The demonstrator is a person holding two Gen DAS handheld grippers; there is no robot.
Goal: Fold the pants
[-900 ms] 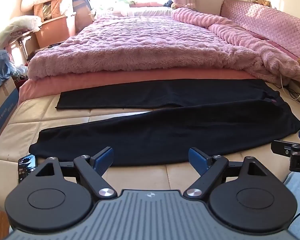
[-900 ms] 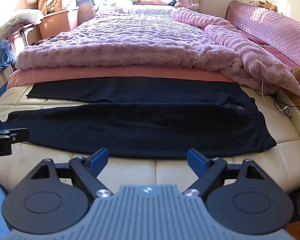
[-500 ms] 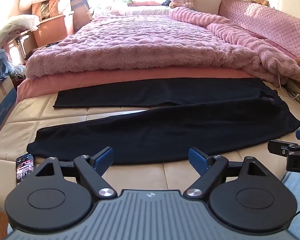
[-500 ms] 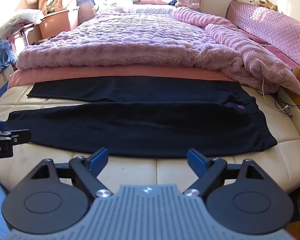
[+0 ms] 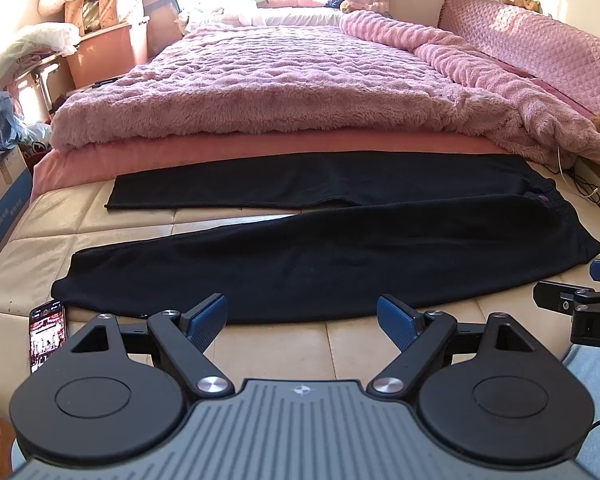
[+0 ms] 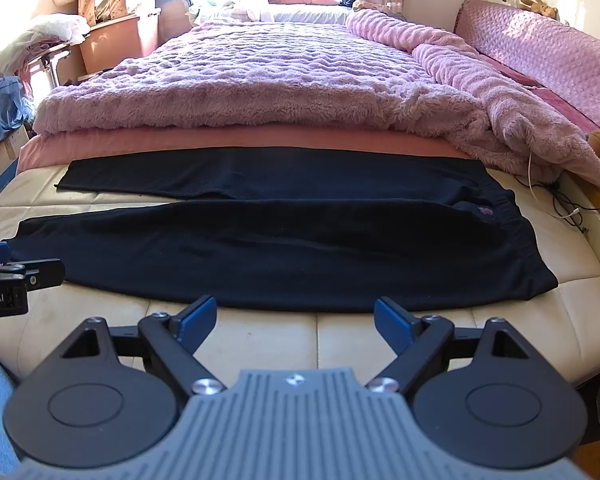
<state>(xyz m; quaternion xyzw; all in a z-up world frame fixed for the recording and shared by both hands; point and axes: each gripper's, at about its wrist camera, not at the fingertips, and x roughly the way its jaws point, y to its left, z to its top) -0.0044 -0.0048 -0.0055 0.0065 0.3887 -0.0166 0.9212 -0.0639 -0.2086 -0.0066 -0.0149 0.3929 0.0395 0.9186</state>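
Black pants (image 5: pixel 324 256) lie flat across the cream mattress, legs spread apart and pointing left, waistband at the right (image 6: pixel 512 256). My left gripper (image 5: pixel 302 318) is open and empty, just short of the near leg's lower edge. My right gripper (image 6: pixel 296 320) is open and empty, just short of the same edge nearer the waistband. Each gripper shows at the side of the other's view: the right one in the left wrist view (image 5: pixel 580 300), the left one in the right wrist view (image 6: pixel 12 276).
A phone (image 5: pixel 47 334) lies on the mattress by the near leg's cuff. A fluffy pink blanket (image 5: pixel 300 88) is piled behind the pants. Cables (image 6: pixel 560 204) lie at the right bed edge. Boxes and bags (image 5: pixel 4 152) stand at the left.
The left gripper has drifted slightly left and forward, so the phone shows more fully. The right gripper has barely moved. The pants lie as before.
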